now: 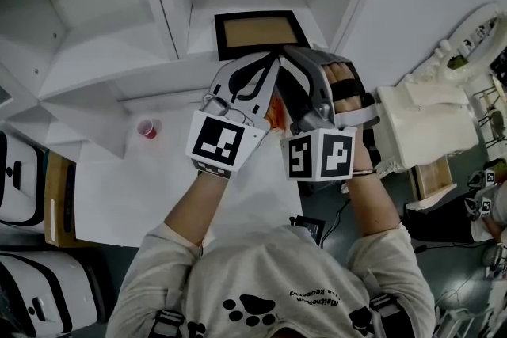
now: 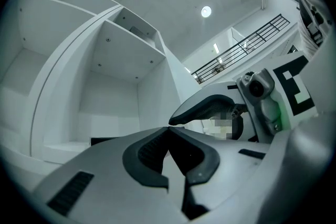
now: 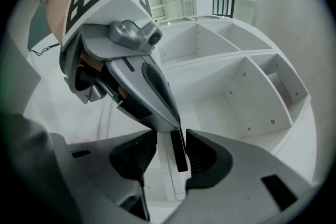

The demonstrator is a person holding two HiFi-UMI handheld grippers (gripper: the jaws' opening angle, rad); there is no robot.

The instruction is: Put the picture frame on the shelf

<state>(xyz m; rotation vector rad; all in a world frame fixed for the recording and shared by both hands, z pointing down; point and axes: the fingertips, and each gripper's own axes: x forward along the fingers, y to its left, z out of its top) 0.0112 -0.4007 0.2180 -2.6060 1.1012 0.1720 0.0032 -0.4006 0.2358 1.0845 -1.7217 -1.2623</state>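
One weak point stands out: the picture frame [image 1: 257, 34] is already in the middle compartment of the white shelf [image 1: 103, 51], but it is not yet clear of the tools. The right tongs [image 3: 170, 138] are released and spread as wide as they go. The frame's black near edge sits between their pads, close against one pad with a gap to the other. If they are drawn back at a slant, that pad could catch the edge and drag the frame forward or tip it off the board.

The left tongs [image 2: 168, 129] are clenched on nothing. In the right gripper view their pointed tip lies right at the frame's edge; whether it touches I cannot tell. A nudge from it during withdrawal could topple the frame or twist it against the compartment wall. I also cannot tell whether the frame stands upright, leans or lies flat, so how steady it is remains a guess.

Little else stands in the way. Both tongs crowd each other directly in front of the compartment, and the dividers on either side leave little sideways room. A small red cup [image 1: 147, 128] stands on the white surface [image 1: 119, 194] below the shelf, well apart to the left. A white moulded object [image 1: 420, 127] sits off to the right, also clear of the path back.
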